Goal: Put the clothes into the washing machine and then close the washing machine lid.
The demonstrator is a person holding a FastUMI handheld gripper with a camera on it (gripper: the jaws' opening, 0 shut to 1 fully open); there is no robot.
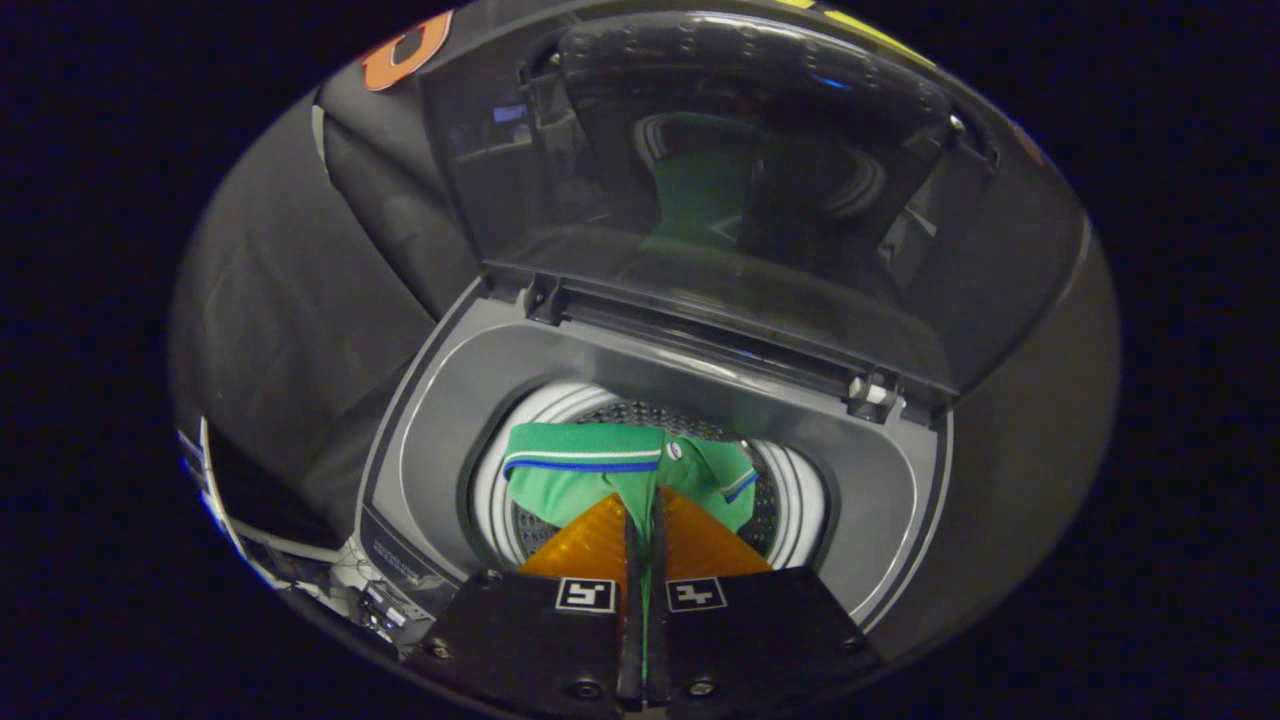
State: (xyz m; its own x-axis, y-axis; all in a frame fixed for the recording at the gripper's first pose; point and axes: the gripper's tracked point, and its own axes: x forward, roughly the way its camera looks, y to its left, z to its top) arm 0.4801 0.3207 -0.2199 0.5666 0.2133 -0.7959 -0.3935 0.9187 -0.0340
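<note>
Jaws pinch green shirt point(600, 470) over drum point(800, 500); lid point(700, 200) raised

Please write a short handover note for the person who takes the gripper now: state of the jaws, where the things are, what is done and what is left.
Gripper: jaws nearly closed, pinching green fabric of the shirt.
Shirt: hangs from the jaws over the open drum of the washing machine; not yet released.
Lid: raised, standing open behind the drum.
Done: shirt carried to the opening.
Left: lower the shirt into the drum, open the jaws, pull back, then close the lid.
</note>
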